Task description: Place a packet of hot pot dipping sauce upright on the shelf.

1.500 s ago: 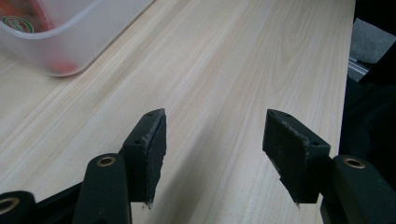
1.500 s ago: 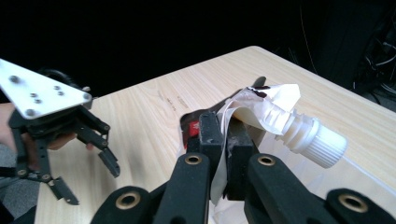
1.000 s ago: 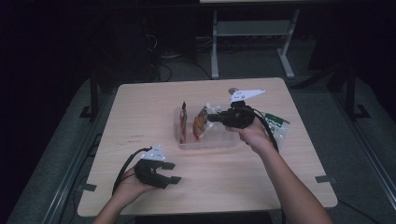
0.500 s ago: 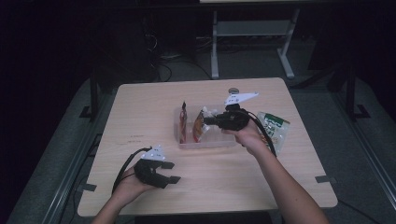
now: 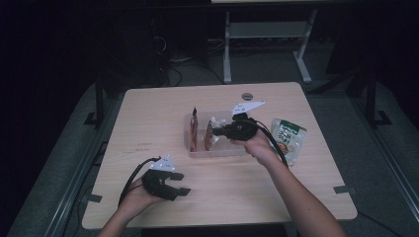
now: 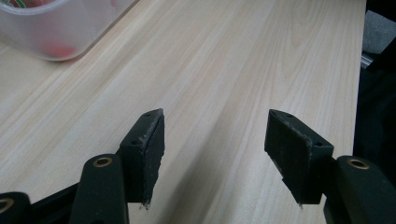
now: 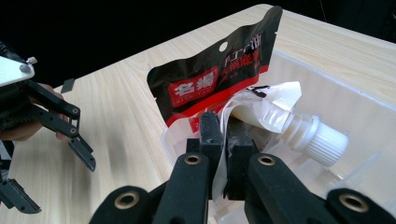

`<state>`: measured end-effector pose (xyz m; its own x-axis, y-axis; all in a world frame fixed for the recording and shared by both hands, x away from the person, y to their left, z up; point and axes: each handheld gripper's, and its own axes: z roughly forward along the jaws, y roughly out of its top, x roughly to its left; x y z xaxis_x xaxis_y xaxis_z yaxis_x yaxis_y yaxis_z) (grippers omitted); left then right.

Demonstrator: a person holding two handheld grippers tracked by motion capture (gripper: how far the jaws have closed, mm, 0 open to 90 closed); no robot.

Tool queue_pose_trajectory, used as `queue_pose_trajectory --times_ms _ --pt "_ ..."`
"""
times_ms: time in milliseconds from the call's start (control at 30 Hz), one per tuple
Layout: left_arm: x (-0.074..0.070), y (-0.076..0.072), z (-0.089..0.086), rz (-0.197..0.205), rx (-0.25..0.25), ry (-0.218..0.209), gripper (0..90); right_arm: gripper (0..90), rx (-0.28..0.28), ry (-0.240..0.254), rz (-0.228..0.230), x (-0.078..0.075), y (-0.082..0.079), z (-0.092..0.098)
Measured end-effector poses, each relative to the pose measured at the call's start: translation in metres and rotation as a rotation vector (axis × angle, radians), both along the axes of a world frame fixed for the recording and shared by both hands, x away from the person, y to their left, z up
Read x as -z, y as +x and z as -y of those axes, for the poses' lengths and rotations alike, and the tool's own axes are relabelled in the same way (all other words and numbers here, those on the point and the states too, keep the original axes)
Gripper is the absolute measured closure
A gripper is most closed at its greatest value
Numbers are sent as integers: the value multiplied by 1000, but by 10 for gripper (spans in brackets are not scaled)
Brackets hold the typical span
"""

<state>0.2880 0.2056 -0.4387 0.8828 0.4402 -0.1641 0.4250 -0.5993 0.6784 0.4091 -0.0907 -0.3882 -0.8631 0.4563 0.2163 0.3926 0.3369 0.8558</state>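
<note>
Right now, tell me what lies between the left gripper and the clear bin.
Nothing: in the high view, only bare table separates the left gripper from the clear bin. The left gripper view shows the same bare wood up to the bin's corner.

Partly hidden items, box area

Clear plastic box (image 6: 56, 28) cut off at frame edge; white spouted pouch (image 7: 280, 116) lower part hidden behind right gripper (image 7: 223, 135); black-red packet (image 7: 210, 79) print unreadable.

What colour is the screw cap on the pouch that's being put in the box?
White, with fine ribs; the cap shows best in the right gripper view.
</note>
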Motion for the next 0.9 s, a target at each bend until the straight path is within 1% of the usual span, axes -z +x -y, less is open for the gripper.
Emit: queue_pose_trajectory --times_ms 100,133,267,367,400,533,567,733,767,800,867,900 --pt "-1 -1 0 -4 -4 -2 376 870 3 1 0 0 -1 0" --pt "-1 0 0 2 -3 -2 376 865 1 0 3 0 -1 0" --pt "0 0 1 -5 -2 0 376 818 4 22 7 -2 -2 3" --pt "0 1 1 0 3 4 376 802 4 25 8 -4 -3 4" --pt "0 0 2 -6 0 0 375 794 5 26 10 -4 -4 4" --pt "-1 0 2 -1 2 -4 376 778 4 25 13 -5 -5 6" --pt "-1 1 2 6 7 -2 376 775 6 27 11 -5 -5 6" --pt "-2 5 6 10 23 1 375 760 13 26 1 -6 -8 12" --pt "-2 6 7 10 25 -3 375 760 14 24 4 -6 -8 14" --pt "-2 6 8 7 19 -13 375 752 16 29 -2 -6 -10 15" --pt "-2 8 9 11 37 -5 375 742 19 24 -3 -7 -12 18" --pt "-2 9 10 6 34 -11 375 735 19 24 -2 -8 -13 20"
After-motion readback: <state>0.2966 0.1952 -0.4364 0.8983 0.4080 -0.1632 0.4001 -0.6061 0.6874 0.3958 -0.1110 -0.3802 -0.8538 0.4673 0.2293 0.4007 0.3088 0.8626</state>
